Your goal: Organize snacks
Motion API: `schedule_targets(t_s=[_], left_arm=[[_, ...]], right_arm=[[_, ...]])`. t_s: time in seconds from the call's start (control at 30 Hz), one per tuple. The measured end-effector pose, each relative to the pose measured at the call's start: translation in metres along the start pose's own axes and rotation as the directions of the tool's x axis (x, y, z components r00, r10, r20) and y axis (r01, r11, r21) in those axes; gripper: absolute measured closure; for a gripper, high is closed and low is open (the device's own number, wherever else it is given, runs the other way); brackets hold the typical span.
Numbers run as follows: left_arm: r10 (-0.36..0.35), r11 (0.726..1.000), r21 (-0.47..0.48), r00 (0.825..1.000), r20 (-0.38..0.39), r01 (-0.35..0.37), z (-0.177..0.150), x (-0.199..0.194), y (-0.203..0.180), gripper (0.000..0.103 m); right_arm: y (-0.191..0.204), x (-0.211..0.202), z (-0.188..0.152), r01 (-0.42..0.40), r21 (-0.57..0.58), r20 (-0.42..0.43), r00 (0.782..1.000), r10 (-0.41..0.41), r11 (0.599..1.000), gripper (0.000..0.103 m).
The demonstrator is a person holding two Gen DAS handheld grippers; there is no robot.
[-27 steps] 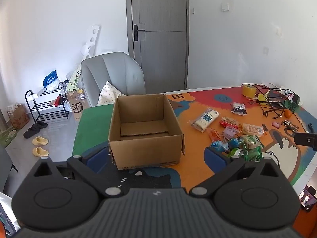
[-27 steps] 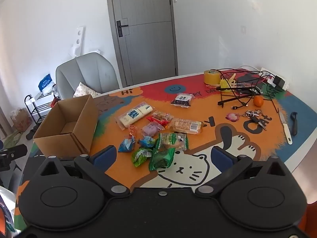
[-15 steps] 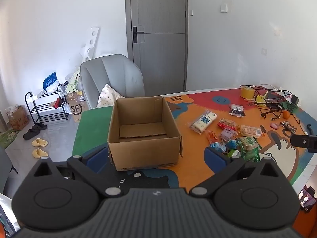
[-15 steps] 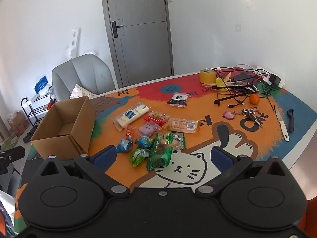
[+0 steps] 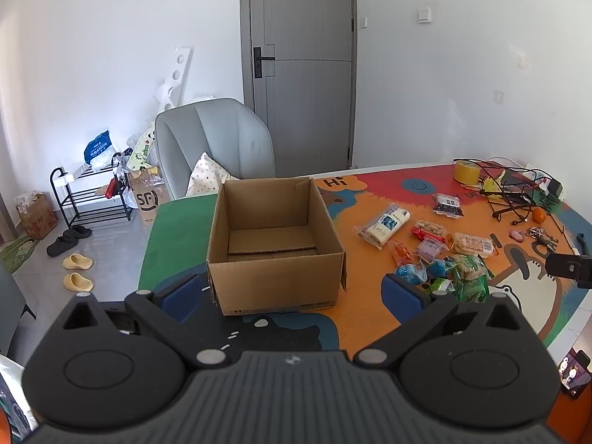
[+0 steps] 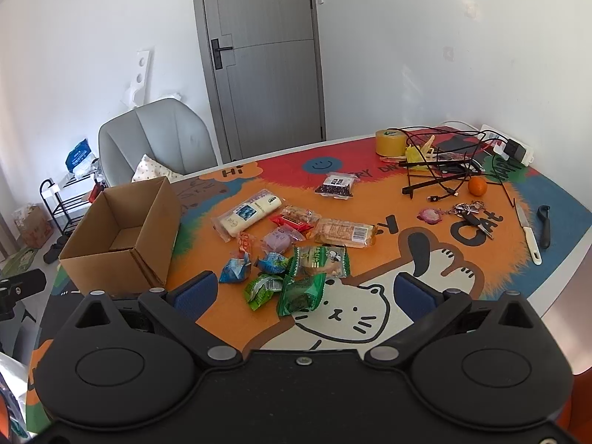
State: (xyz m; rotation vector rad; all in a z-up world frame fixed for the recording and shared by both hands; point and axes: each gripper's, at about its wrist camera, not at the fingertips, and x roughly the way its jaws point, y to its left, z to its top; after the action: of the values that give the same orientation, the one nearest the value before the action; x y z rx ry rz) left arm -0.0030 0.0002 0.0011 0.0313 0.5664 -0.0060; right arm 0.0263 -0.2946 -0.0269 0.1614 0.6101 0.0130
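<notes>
While hovering over the near edge of the bench (image 5: 370, 314), left tongs (image 5: 292, 294) spread wide apart, nothing between the blue pads, aimed at an open cardboard box (image 5: 275, 244) standing upright and empty on the colourful cartoon mat. Right of the box, well apart from it, a scatter of snacks (image 5: 429, 251) lying flat; farther right, a roll of yellow tape (image 5: 467, 173) and a tangle of black cables (image 5: 514, 192). Beyond the bench, a grey chair (image 5: 214, 140). From the right wrist view, right tongs (image 6: 303, 292) likewise gaping and holding nothing, poised just near of the snacks (image 6: 292, 244), green packets (image 6: 288, 288) nearest. Box (image 6: 122, 236) at the left; an orange (image 6: 477, 186), keys (image 6: 470, 211) and a knife (image 6: 529, 233) at the right.
</notes>
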Motion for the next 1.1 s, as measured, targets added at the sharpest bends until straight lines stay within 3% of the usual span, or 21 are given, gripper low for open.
schedule_targets(t_s=[1.1], left_arm=[[-0.002, 1.000, 0.003, 1.000, -0.007, 0.002, -0.0002, 0.0016, -0.0005, 0.000]], right_arm=[[-0.0008, 0.0018, -0.0016, -0.005, 0.004, -0.008, 1.000, 0.005, 1.000, 0.000]])
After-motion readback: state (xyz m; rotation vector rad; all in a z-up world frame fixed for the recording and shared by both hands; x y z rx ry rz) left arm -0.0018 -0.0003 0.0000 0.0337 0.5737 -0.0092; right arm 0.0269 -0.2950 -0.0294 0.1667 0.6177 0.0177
